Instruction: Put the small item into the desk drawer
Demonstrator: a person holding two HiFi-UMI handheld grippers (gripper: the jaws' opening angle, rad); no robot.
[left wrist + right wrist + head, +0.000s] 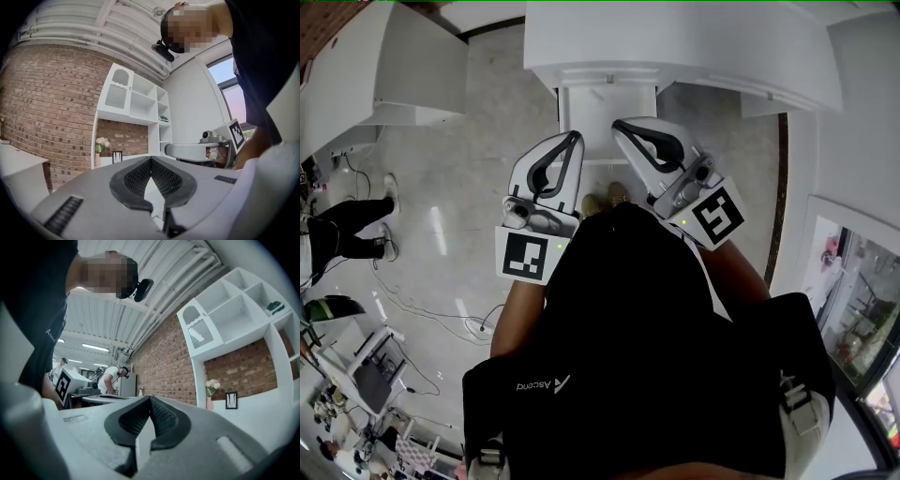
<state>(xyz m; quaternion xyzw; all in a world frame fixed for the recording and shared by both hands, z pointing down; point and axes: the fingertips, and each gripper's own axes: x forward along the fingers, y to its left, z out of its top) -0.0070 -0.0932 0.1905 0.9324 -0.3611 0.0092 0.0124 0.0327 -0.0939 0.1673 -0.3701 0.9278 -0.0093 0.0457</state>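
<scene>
A white desk (694,37) is standing on the pale glossy floor (487,122), its drawer (607,120) hanging open. Loose cables (473,324) are trailing across the floor at the left, near a second white desk (384,75).

Matt white plastic left hand-held gripper (151,160), ribbed black pads (135,178); rough brick wall (47,108).

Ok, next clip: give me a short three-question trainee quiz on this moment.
1. True or false: the white right gripper is gripping a small item.
2. Beside the small black picture frame stands: A) a pink vase of pale flowers; B) a mug; C) a lamp.
3. Fill in: the white desk drawer is ___ (open/shut).
Key: 1 false, its jaws are together with nothing between them; 2 A; 3 open.
</scene>
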